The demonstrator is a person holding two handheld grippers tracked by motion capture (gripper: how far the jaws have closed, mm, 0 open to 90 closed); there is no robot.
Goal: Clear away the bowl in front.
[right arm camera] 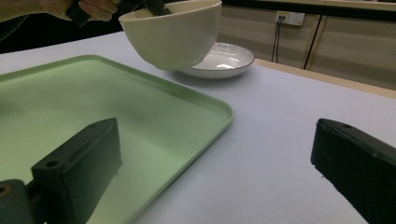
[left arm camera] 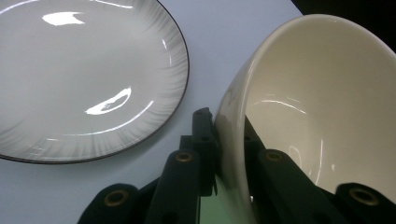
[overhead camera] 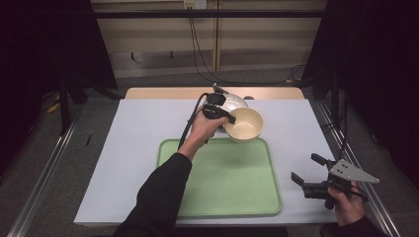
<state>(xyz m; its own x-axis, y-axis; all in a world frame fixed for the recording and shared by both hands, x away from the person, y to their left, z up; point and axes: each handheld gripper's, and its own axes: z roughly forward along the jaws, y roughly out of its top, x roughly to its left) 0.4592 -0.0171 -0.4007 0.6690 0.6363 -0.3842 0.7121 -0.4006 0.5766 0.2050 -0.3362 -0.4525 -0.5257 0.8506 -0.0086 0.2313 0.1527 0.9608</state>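
L gripper (overhead camera: 226, 118) is clamped on the rim of the bowl (overhead camera: 245, 124): in the left gripper view one jaw sits inside the wall, the other outside, pads pressed on the cream bowl (left arm camera: 327, 107) w/ no gap. Bowl is lifted and tilted, hanging over the far edge of the tray (overhead camera: 222, 197), toward its far right corner; the right gripper view shows the bowl (right arm camera: 175, 35) clear of the tray surface, mouth tipped toward the L hand (overhead camera: 205, 129). Just behind the bowl, a white plate (overhead camera: 238, 100) w/ dark rim lies flat near the far edge of the table (overhead camera: 133, 143), approx. mid-width; plate (left arm camera: 84, 79) is close beside the bowl but not touching it, and in the right gripper view the plate (right arm camera: 224, 58) is partly hidden by the bowl. Tray is green, lies at the near middle of the table, its near edge close to the table's near edge; its surface is bare under the bowl. R gripper (overhead camera: 309, 175) is held low by the table's near right corner, off the tray's right side, jaws wide apart w/ nothing between them; the right gripper view shows both its black jaws spread, tray corner (right arm camera: 219, 116) and bare table between. R hand (overhead camera: 346, 205) grips its handle, grey plate on top. L forearm in dark sleeve reaches across the tray from the near edge.
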